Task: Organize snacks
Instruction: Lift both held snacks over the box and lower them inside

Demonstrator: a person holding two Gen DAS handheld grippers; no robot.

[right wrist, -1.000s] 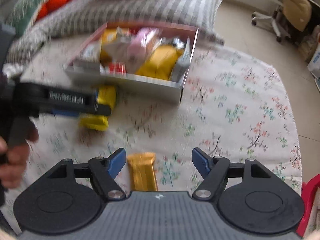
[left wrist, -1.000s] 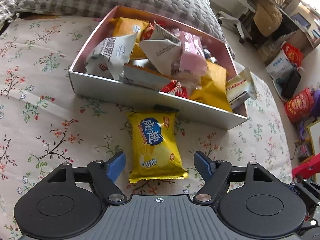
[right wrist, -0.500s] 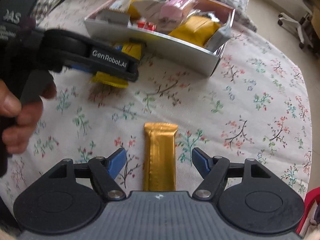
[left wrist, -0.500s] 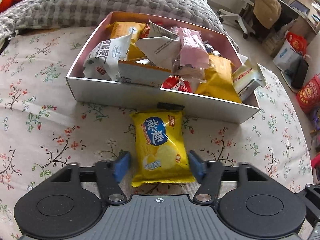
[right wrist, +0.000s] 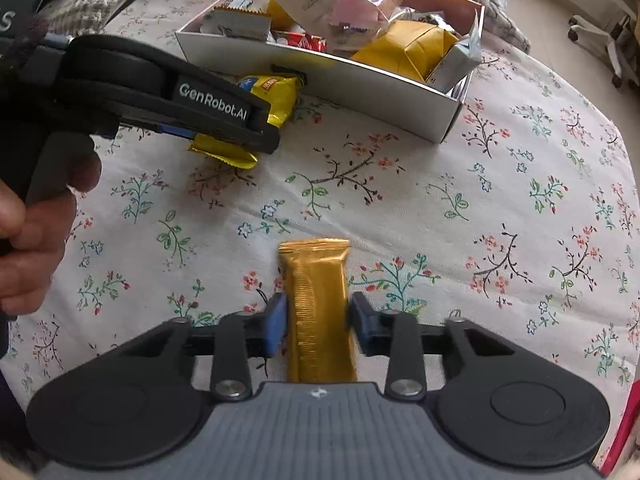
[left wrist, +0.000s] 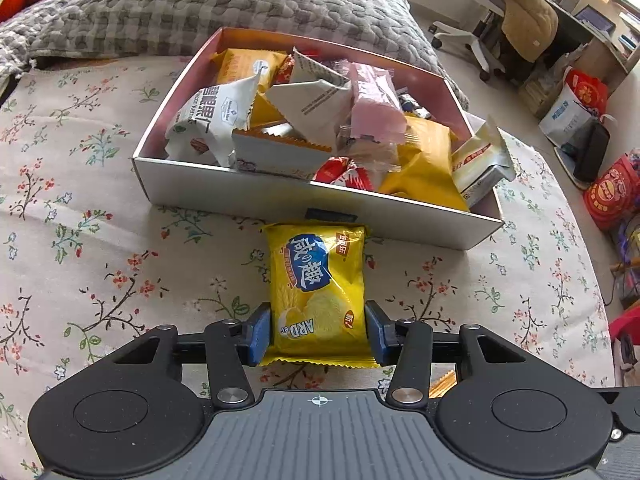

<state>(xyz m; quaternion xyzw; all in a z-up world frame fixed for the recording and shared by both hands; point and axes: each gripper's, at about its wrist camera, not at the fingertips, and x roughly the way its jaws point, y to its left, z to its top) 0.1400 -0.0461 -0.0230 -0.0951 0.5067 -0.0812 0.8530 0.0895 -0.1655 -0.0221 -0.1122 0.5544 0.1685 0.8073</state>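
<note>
A yellow cracker packet [left wrist: 318, 292] lies on the floral cloth just in front of a white box [left wrist: 280, 204] packed with several snack packs. My left gripper [left wrist: 318, 334] is shut on the packet's near end, blue pads against both sides. In the right wrist view the packet [right wrist: 276, 100] shows under the left gripper's body. A gold bar [right wrist: 318, 300] lies lengthwise on the cloth. My right gripper [right wrist: 318, 326] has its pads pressed on the bar's sides.
The snack box [right wrist: 360, 80] sits at the far side of the round table. A grey quilted blanket [left wrist: 200, 4] lies behind it. An office chair with a brown coat [left wrist: 520, 12] and red bags [left wrist: 608, 196] stand on the floor to the right.
Both grippers have closed: the left onto the yellow packet, the right onto the gold bar. The right gripper also moved forward over the bar.
</note>
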